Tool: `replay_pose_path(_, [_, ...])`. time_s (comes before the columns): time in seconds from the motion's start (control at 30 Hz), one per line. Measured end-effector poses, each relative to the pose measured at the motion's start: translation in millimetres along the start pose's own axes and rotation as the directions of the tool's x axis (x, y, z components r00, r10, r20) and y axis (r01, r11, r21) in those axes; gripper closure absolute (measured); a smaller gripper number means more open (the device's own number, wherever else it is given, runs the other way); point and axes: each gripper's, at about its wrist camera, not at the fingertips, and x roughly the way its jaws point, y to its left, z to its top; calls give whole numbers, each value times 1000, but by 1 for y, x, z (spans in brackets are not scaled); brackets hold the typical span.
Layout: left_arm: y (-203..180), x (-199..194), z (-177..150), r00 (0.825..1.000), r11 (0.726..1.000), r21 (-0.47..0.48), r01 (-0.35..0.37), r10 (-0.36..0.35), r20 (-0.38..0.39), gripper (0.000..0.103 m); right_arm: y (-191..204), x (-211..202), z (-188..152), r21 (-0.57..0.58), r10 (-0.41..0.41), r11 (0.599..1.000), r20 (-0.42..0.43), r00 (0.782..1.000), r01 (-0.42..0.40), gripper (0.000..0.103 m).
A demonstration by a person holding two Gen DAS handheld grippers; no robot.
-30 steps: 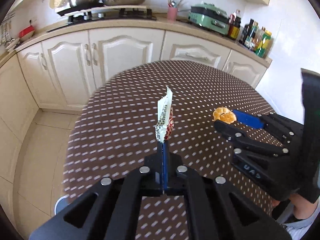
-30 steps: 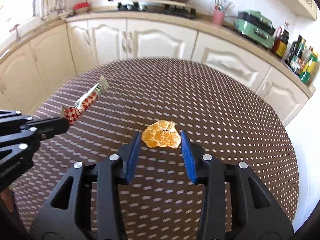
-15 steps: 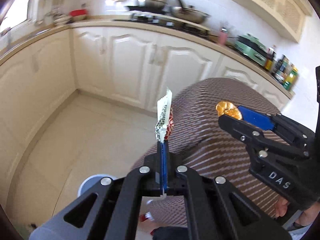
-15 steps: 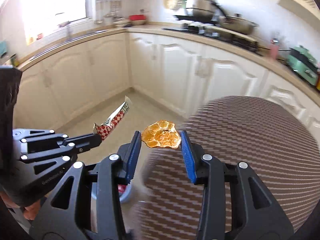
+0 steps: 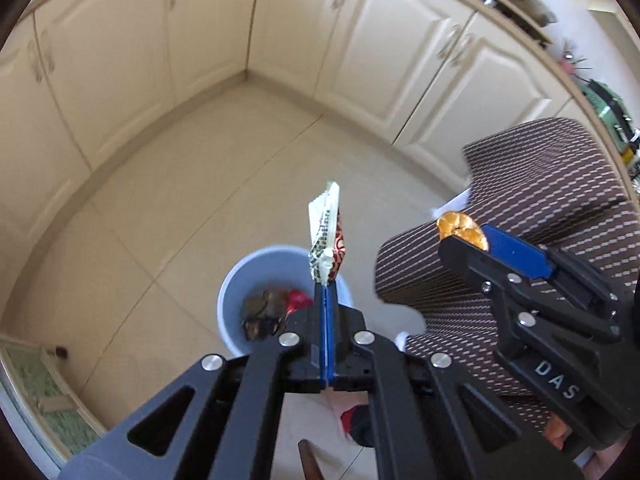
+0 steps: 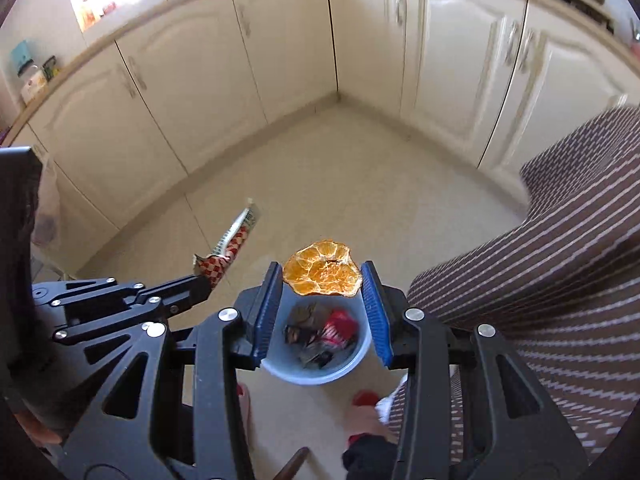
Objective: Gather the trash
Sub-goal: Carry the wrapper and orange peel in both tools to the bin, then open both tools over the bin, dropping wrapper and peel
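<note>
Left gripper (image 5: pixel 325 300): mine, clenched tight on the lower end of the snack wrapper (image 5: pixel 326 240); no gap between the blue pads.
Snack wrapper: red-and-white checked, flat and long; its long axis runs straight out from my fingertips, free end up and away from me. In the right wrist view it slants up to the right.
Right gripper (image 6: pixel 320 300): mine, jaws part-way apart and grasping the orange peel (image 6: pixel 322 268) by its two edges near the tips.
Orange peel: a curled, dried-looking piece, held roughly flat across the jaws, clear of the worktop (image 5: pixel 560 184).
Trash bin (image 5: pixel 236 280): pale blue and round, standing on the floor tiles, with dark and red scraps already lying in it.
Key relation, right: seen along my right fingers, the bin's mouth sits directly below and between the jaws, under the peel. I judge this hand the better lined up.
Key relation, left: the bin lies below and just to the left of my left fingertips; the wrapper's upper end reaches past the far rim.
Worktop: brown cloth with pale dashes, off to my right, well apart from the bin.
Step in hand: both pieces carried over the bin, neither let go yet.
Risk, as I judge: the light wrapper may drift past the rim.
</note>
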Motion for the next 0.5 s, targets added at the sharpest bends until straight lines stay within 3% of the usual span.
replay_pose_path(0.4, [16,58,2,998,999,-45,25,-28,-64,101,-2,54,1,78,5,997,-33,999,-2,63])
replay_pose_path(0.47, [19,62,3,997,998,-52,32,-35,-68,87,-2,58,-2,87,11,996,-38,999,-7,63])
replay_pose_path(0.5, [20,63,2,997,998,-54,26,-29,-66,73,-3,60,-4,88,9,996,-40,999,-6,63])
